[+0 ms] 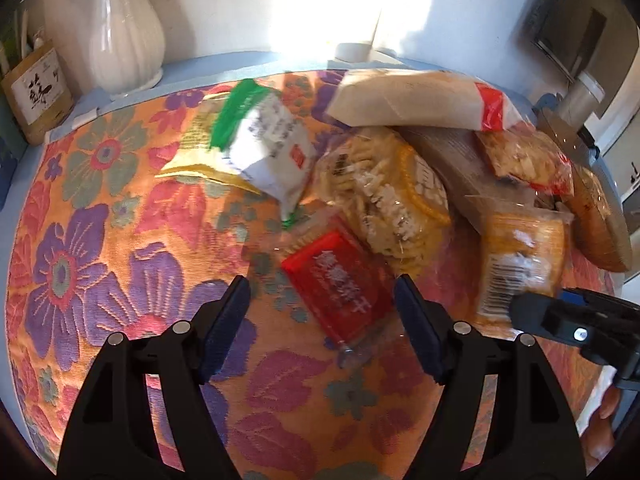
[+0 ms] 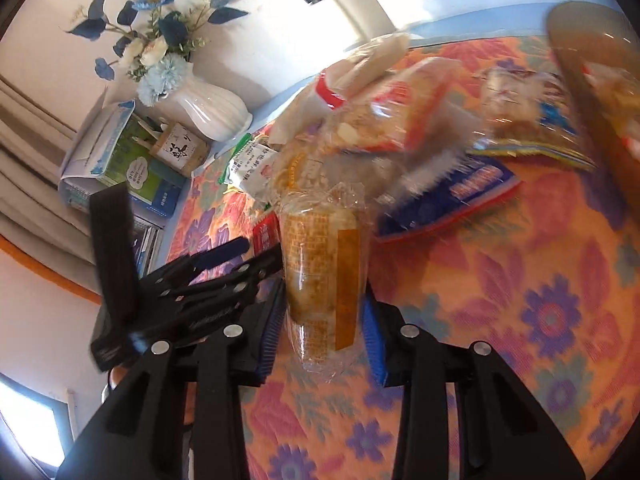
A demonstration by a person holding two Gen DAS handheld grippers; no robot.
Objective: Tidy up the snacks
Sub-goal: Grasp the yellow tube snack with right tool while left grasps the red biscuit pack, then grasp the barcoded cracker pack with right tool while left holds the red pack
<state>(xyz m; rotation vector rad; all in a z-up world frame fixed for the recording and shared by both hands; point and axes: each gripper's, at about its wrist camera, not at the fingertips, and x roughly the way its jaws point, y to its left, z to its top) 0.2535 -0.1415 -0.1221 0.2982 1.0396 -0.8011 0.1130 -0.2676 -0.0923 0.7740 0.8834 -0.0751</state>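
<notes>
Blue-padded fingers (image 2: 374, 330) of the right gripper (image 2: 324, 320) are closed on a clear-wrapped packet of golden biscuits (image 2: 320, 276) — held upright between the pads above the flowered orange tablecloth (image 2: 520, 320). Black fingers (image 1: 416, 320) of the left gripper (image 1: 322, 308) are spread wide and grip nothing — a red-labelled clear biscuit packet (image 1: 340, 284) lies between and just ahead of them. Beyond it, a heap of snack bags (image 1: 400, 184) is piled on the cloth.

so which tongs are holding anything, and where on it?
Right tongs pinch the clear cracker pack across its near end, one pad per side. Left tongs are open and empty, above the red biscuit pack.
</notes>
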